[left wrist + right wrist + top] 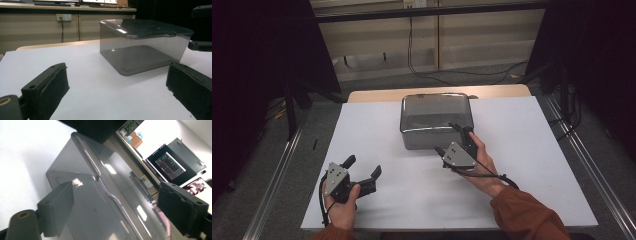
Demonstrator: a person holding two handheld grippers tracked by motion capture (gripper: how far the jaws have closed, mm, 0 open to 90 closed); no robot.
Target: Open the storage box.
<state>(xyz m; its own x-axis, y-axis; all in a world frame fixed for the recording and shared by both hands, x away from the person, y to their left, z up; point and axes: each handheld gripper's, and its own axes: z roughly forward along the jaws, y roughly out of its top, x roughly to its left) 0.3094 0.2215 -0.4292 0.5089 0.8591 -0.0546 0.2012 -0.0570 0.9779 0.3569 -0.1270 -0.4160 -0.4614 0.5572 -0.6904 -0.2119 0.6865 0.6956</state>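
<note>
A smoky grey see-through box point(434, 120) with a lid stands at the middle back of the white table top point(522, 150). My right gripper point(452, 139) is at the box's front right corner, turned on its side and open. In the right gripper view the rim of the lid point(100, 182) runs between the two black pads point(58, 207), which stand apart from it. My left gripper point(362, 167) rests low at the front left, open and holding nothing. In the left gripper view it point(117, 87) faces the box point(140, 50) across bare table, and the other gripper's jaw tips point(200, 45) show at the right edge.
The white top lies on a wooden table point(377, 95). Grey floor and metal rails point(282, 165) run along both sides. Behind are dark screens, a beige wall unit point(37, 27) with a socket, and trailing cables point(452, 70).
</note>
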